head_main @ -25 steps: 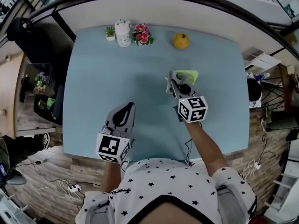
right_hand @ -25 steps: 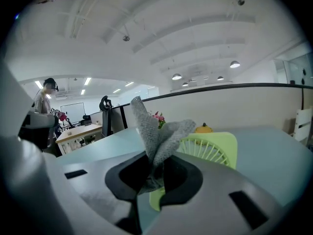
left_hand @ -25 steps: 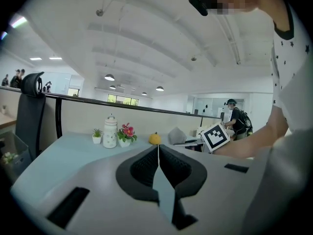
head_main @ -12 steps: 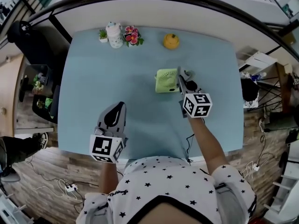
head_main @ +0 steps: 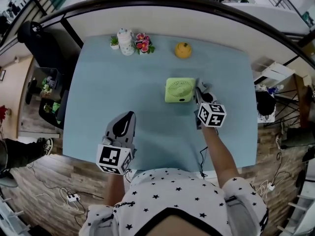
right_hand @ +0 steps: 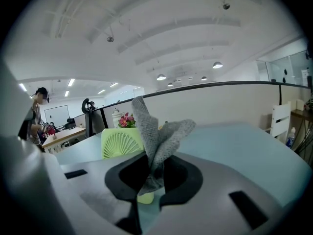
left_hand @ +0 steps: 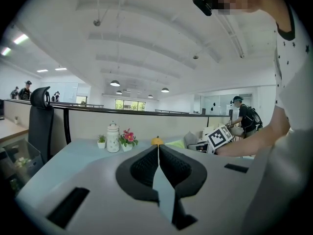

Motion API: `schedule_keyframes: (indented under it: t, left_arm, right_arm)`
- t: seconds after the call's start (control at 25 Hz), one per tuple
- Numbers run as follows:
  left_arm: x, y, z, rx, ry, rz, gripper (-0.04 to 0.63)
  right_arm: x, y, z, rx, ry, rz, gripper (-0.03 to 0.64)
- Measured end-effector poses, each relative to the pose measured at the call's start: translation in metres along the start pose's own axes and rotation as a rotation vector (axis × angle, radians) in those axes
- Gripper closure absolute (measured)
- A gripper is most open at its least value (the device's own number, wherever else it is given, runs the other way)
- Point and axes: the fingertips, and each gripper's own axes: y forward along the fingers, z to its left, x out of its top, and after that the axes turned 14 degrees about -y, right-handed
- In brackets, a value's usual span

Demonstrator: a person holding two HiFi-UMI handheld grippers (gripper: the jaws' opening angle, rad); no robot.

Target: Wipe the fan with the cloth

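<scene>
Right gripper view: your right gripper [right_hand: 152, 173] pinches the limp grey cloth [right_hand: 161, 131]; the green desk fan [right_hand: 120, 143] stands just ahead-left (light plastic, probably slides, so wipe gently). Your left gripper [left_hand: 158, 155] is closed, empty.

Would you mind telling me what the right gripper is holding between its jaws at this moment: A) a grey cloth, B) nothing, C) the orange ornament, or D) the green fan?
A: in the right gripper view the right gripper has its jaws shut on the grey cloth, which sticks up out of them, while the green fan stands outside them.
</scene>
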Motion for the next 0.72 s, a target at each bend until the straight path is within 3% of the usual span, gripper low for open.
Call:
schedule_keyframes:
  t: [0.28,0.44,0.56,0.72]
  left_arm:
    - [0.002,-0.004,0.0,0.018,-0.003,-0.008,0.563]
    - [0.002,-0.006,0.003,0.027,-0.008,-0.011,0.563]
    - [0.002,-0.01,0.005,0.035,-0.009,-0.016,0.563]
    - [-0.001,-0.019,0.012,0.063,-0.024,-0.019,0.563]
  right_arm:
    - [0.036,-0.009,0.013,0.05,0.014,-0.104,0.571]
    - [0.069,-0.011,0.057,0.14,-0.079,-0.195,0.571]
    - [0.069,-0.001,0.099,0.231,-0.196,-0.187,0.571]
    - [0.043,0.013,0.133,0.293,-0.242,-0.114,0.569]
